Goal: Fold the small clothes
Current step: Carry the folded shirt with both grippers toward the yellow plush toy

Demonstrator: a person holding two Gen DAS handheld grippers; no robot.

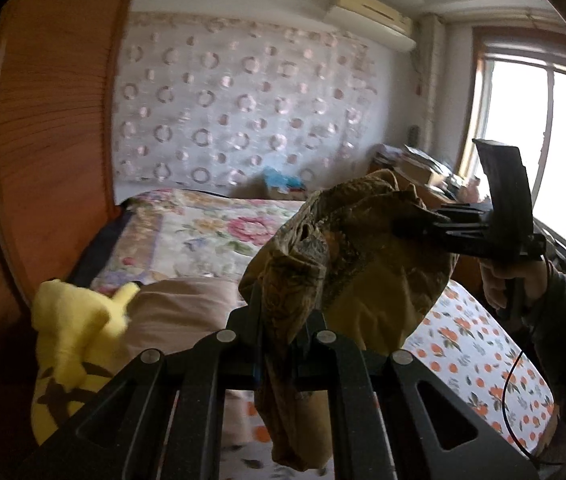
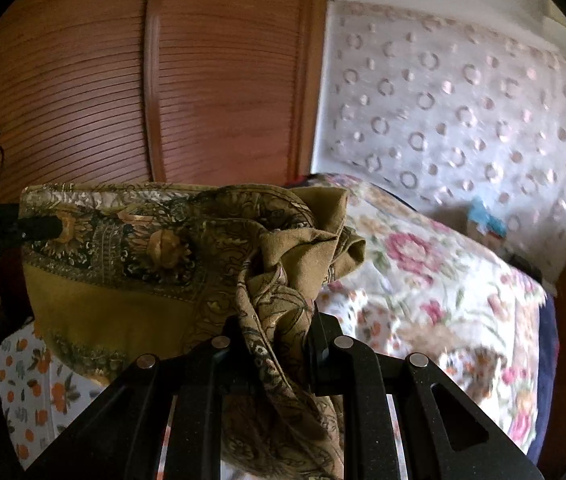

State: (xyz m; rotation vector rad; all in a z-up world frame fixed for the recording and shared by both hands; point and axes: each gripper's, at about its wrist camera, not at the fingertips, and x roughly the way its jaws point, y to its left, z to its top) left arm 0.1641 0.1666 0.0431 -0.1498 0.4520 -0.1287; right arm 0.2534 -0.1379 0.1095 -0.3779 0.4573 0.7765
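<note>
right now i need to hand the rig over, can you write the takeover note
Left gripper: shut on a bunched edge of the olive paisley scarf.
Right gripper: shut on another gathered edge of the same scarf.
Scarf: held in the air between both grippers above the orange-print sheet, sagging and crumpled, not spread flat.
Done: scarf picked up by two edges.
Left: spread it, lay it on the bed, make the folds. No fold is visible yet.
Nearby: yellow plush toy beside the pillow.
</note>
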